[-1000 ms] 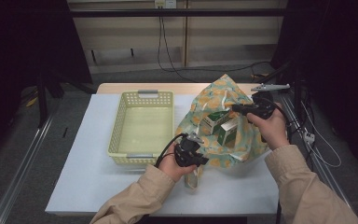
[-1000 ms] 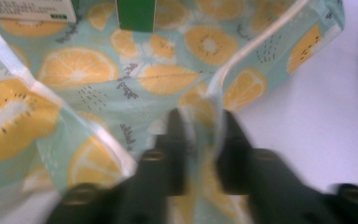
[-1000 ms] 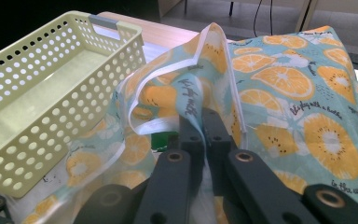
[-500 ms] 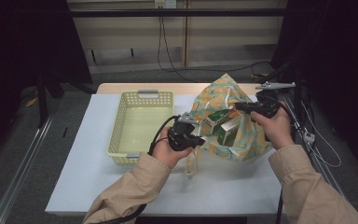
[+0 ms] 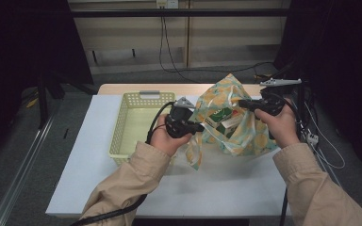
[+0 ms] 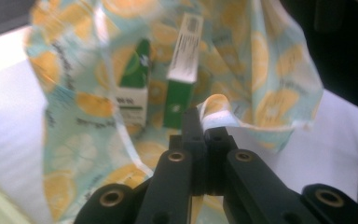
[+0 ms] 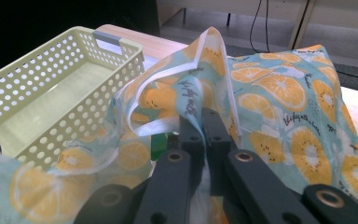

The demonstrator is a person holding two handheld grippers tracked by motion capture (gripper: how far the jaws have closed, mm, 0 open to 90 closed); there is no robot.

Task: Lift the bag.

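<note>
A lemon-print fabric bag point(image 5: 245, 132) lies on the white table, its mouth pulled open between both grippers. My left gripper point(image 5: 199, 128) is shut on the bag's near-left rim point(image 6: 214, 105). My right gripper point(image 5: 241, 102) is shut on the far-right rim point(image 7: 200, 100). Inside the bag stand two green and white cartons point(image 5: 221, 117), also seen as cartons point(image 6: 177, 65) in the left gripper view. A pale yellow perforated basket point(image 5: 122, 129) sits empty to the left of the bag, with its wall point(image 7: 74, 121) close beside the fabric.
The white table point(image 5: 226, 183) has bare surface in front of the bag and basket. A cable point(image 5: 155, 125) trails from the left gripper over the basket's right rim. Dark floor and a metal rail lie to the left.
The left gripper has risen from the table's front and moved up to the bag, pulling its left rim up and wider. The right gripper stayed holding its rim.
</note>
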